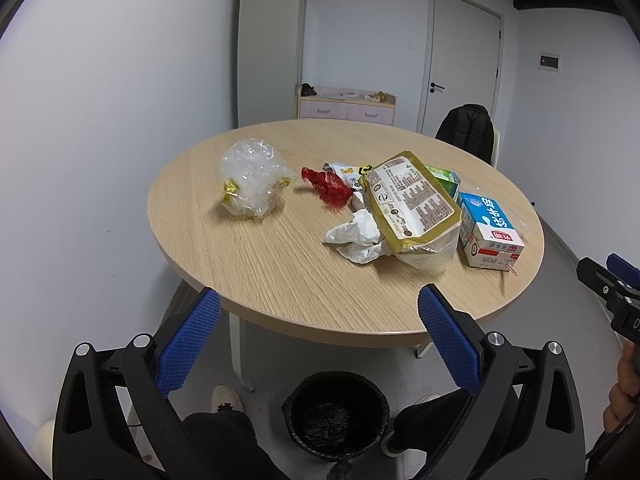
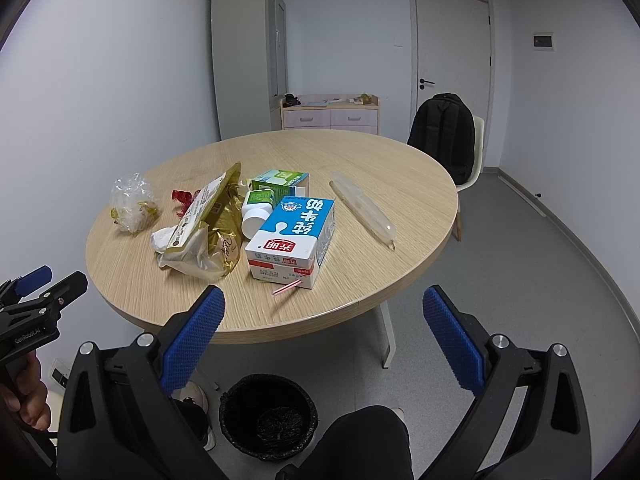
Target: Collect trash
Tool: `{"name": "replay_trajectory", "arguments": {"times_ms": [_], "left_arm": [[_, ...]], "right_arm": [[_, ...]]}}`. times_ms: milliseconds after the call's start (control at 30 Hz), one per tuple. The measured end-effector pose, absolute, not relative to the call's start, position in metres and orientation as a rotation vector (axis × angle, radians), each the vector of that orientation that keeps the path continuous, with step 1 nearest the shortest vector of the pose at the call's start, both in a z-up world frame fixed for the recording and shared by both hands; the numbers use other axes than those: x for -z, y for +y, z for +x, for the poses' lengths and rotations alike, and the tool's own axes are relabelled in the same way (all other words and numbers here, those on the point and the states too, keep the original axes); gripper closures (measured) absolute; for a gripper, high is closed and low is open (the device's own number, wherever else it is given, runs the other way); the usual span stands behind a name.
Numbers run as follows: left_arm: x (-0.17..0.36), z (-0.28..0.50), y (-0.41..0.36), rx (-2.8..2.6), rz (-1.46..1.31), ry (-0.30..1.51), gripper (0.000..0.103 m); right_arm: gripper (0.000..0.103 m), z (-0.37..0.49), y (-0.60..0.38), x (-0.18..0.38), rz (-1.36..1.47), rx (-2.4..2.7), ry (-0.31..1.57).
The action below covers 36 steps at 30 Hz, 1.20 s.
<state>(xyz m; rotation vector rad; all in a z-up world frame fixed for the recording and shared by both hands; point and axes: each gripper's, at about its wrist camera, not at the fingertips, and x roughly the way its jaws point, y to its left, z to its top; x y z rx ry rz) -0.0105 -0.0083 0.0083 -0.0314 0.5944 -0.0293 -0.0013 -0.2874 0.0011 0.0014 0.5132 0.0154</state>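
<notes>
- Trash lies clustered mid-frame on the round counter: milk carton lying flat, long axis toward the camera, straw end nearest.
- Left claw and right claw hover level at the counter's near edge, both released, empty.
- Bin sits on the floor below, lower frame.

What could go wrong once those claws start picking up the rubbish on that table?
The milk carton has a straw in it, so squeezing might spill leftovers. The gold wrapper overlaps the white tissue, so a grab may drag both. The clear plastic bag looks slippery for the open left gripper.
</notes>
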Motion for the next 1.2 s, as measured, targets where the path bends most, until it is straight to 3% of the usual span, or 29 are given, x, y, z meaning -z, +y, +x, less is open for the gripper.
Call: {"name": "replay_trajectory", "arguments": {"times_ms": [600, 1200], "left_arm": [[-0.02, 0.015, 0.007, 0.011, -0.049, 0.619, 0.006], [-0.029, 0.163, 0.05, -0.051, -0.034, 0.709, 0.006]], "right_arm": [[0.008, 0.014, -0.279, -0.017, 0.009, -0.031, 0.511], [0.01, 0.133, -0.188, -0.035, -0.059, -0.164, 0.612]]}}
